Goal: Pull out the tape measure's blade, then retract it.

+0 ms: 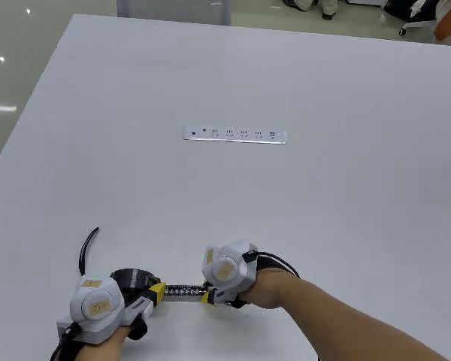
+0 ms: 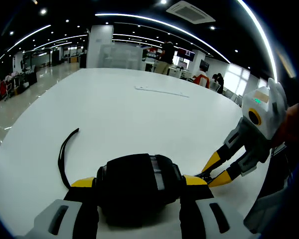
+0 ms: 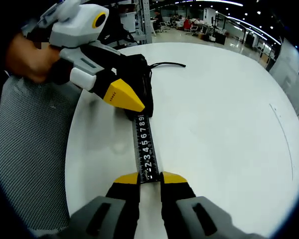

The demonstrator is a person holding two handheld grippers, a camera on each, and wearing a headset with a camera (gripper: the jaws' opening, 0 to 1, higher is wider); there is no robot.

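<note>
White worktop (image 1: 286,210) runs wide under the headset in a bright, open hall, with a white power strip (image 1: 234,135) lying flat well beyond the work. At the near edge the black tape measure (image 1: 135,283) rests on the surface. The left claw (image 1: 155,293) grips it, and a short run of blade (image 1: 184,290) leads across to the right claw (image 1: 208,295) just beside it.

The left gripper view adds what the head view cannot give. The tape measure sits squarely between the left claw's yellow-tipped jaws, which press on its two sides. A black strap (image 2: 65,154) curls away from it over the worktop. The right claw enters from the right with its tips pressed close together at the blade's end. Past the far edge a person (image 2: 167,52) stands among desks under strip lights.

The right gripper view alone shows the blade's face: black with white numerals that run from 1 up past 9 toward the tape measure. The blade's end is pinched between the right claw's two yellow tips. The blade lies straight and low over the worktop. Beyond it, one yellow jaw of the left claw lies against the tape measure's side.
</note>
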